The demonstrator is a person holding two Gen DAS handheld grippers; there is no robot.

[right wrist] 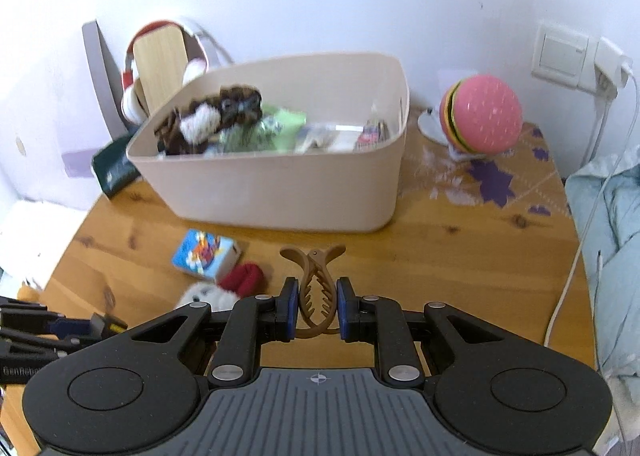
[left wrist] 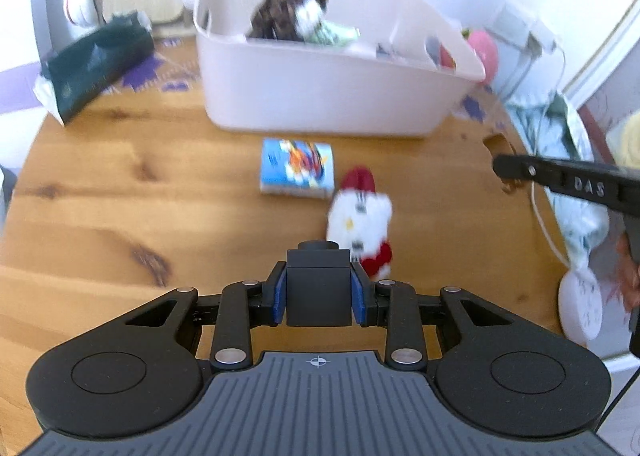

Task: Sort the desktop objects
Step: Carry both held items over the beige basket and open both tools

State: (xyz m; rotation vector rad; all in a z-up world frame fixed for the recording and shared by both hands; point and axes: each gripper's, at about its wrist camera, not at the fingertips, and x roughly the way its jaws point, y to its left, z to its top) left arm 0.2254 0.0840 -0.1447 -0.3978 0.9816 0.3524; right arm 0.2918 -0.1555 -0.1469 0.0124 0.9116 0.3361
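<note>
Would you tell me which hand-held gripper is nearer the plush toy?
Left: the plush toy lies just past its fingertips. The right is farther off, to the toy's right.

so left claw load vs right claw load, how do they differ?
The left claw is shut on a black block, solid and boxy with a round stud on top; the right claw is shut on a tan hair clip, open-framed, curved and toothed. The black block fills the gap between the pads; the tan hair clip sticks out past them. Both are held above the table.

Right tool (right wrist: 317, 310) clamped on a brown hair claw (right wrist: 316, 288), above the wooden table (right wrist: 440, 256), near the cream bin (right wrist: 280, 191).
</note>
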